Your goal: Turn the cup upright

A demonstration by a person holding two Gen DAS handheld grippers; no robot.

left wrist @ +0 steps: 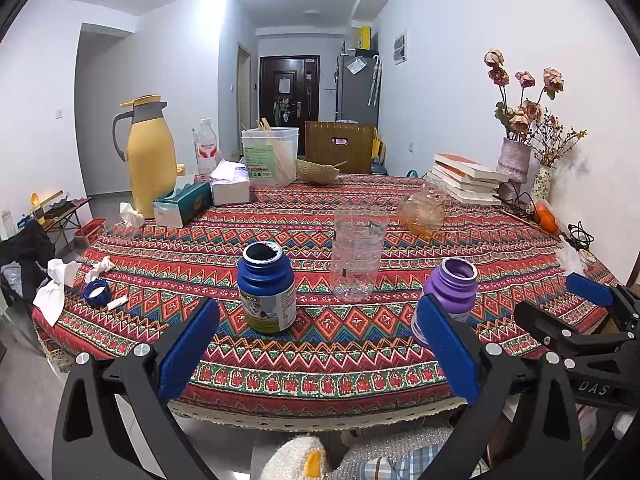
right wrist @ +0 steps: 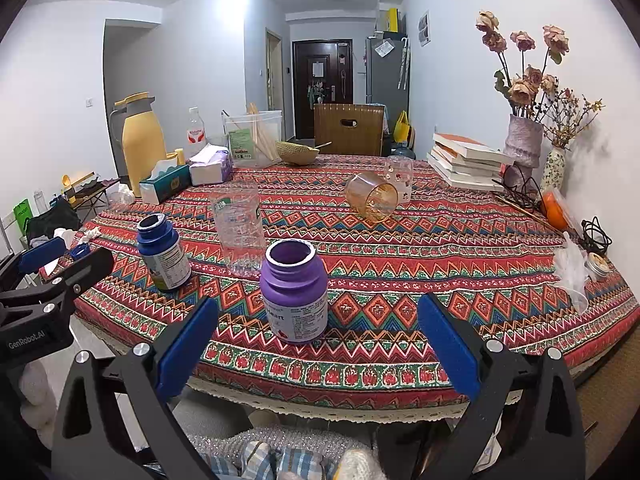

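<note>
Both grippers held short of the bench's near edge, off the patterned cloth, jaws spread wide and holding nothing. Left gripper (left wrist: pixel 316 344) frames the blue pill bottle; right gripper (right wrist: pixel 318 342) frames the purple pill bottle.

Landmark: purple pill bottle (right wrist: pixel 294 294), uncapped, upright, near the front edge of the bench (right wrist: pixel 400 376).

- Blue pill bottle (right wrist: pixel 163 254): left of the purple one and slightly farther back, uncapped, upright.
- Clear plastic cup (right wrist: pixel 239 230): behind and just left of the purple bottle, between the two bottles, standing on the cloth; cannot tell which end is up.
- Amber glass cup (right wrist: pixel 372 197): the one on its side. Lies well behind the purple bottle and to its right, mouth turned toward the cameras. Well apart from both sets of jaws; nearer the right gripper's side.
- Clear glass with red dots (right wrist: pixel 399 176): upright, just behind the amber cup on its right, appears to touch it.
- Stack of books (right wrist: pixel 466 162): far right of the purple bottle, toward the back.
- Vase of dried roses (right wrist: pixel 522 148): beside the books, against the wall.
- Yellow thermos jug (right wrist: pixel 138 140): far back left.
- Tissue box (right wrist: pixel 164 184): in front of the jug.
</note>
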